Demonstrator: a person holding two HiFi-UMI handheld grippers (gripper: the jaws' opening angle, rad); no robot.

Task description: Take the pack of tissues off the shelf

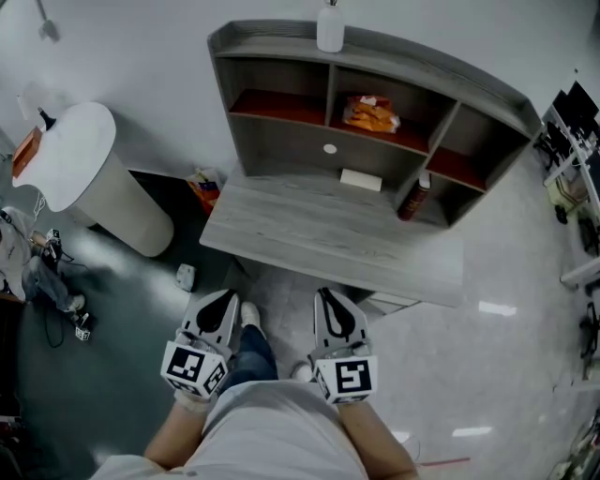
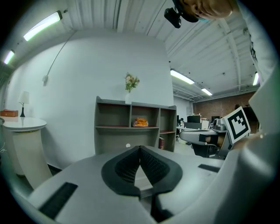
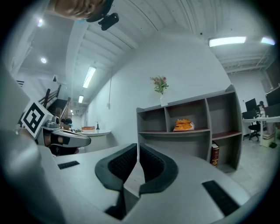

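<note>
The orange pack of tissues (image 1: 370, 114) lies in the middle upper compartment of the grey shelf (image 1: 281, 80), on its red board. It also shows in the left gripper view, pack (image 2: 140, 122), and in the right gripper view, pack (image 3: 183, 125). Both grippers hang low in front of my body, well short of the shelf and its desk top (image 1: 319, 234). The left gripper (image 1: 228, 295) is shut and empty, its pads meeting at the tips (image 2: 140, 148). The right gripper (image 1: 323, 292) is likewise shut with nothing in it (image 3: 138, 146).
A white vase with flowers (image 1: 330, 28) stands on the shelf's top. On the desk top lie a white box (image 1: 361, 180) and a dark red book (image 1: 413, 199). A round white table (image 1: 80, 150) stands at the left, a bag (image 1: 204, 187) on the floor beside it.
</note>
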